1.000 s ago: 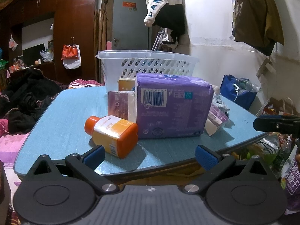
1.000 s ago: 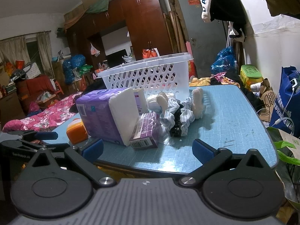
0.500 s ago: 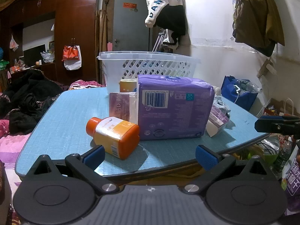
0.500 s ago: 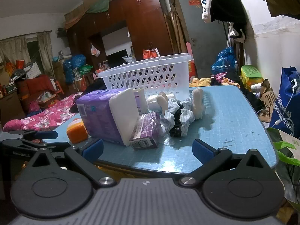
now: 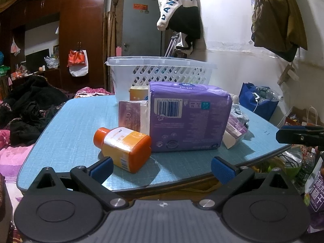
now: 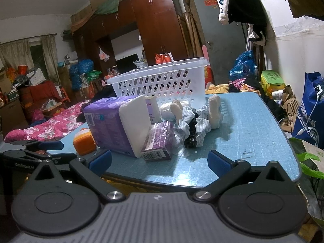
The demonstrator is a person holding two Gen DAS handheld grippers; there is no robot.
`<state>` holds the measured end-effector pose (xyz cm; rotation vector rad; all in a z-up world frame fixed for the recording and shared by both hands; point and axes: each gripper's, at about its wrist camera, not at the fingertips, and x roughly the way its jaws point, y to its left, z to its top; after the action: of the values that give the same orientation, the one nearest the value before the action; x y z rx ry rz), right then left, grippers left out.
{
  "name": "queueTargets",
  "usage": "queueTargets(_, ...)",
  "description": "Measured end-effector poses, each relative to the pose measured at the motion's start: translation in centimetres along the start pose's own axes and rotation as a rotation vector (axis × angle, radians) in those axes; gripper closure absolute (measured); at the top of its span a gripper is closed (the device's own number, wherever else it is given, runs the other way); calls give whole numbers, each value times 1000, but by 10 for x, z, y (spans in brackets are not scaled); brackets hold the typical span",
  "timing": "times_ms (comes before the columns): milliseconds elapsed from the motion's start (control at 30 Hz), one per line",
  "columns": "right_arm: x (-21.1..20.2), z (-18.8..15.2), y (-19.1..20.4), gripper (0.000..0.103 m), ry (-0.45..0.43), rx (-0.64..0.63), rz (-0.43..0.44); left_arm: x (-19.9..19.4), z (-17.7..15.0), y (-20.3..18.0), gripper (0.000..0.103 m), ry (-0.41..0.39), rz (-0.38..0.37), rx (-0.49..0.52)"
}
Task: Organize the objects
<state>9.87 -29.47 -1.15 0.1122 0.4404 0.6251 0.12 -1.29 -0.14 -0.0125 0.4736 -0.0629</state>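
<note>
Your blue bench (image 5: 66,129) stands in a cluttered bedroom with dark wardrobes, a white basket (image 5: 162,68) at its far side. Your left tongs (image 5: 162,167) gape wide and empty, the orange bottle (image 5: 123,145) lying just ahead, near the left finger. Your right tongs (image 6: 160,161) are equally wide and empty, the purple pack (image 6: 107,125) and small box (image 6: 160,143) just beyond them.

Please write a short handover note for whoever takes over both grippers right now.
Left gripper: open, holding nothing, nearest the orange bottle lying on its side.
Right gripper: open, holding nothing, nearest the small purple box.
On the blue table: purple pack, striped cloth, white basket behind.
Done: no item visibly moved into the basket.
Left: everything, probably the bottle first.
</note>
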Motion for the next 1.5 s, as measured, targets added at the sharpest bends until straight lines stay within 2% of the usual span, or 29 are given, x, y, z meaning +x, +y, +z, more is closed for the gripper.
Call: queueTargets(1500,1,-2,1,0,12,-12,0,2,-1,1,0,10,0,3)
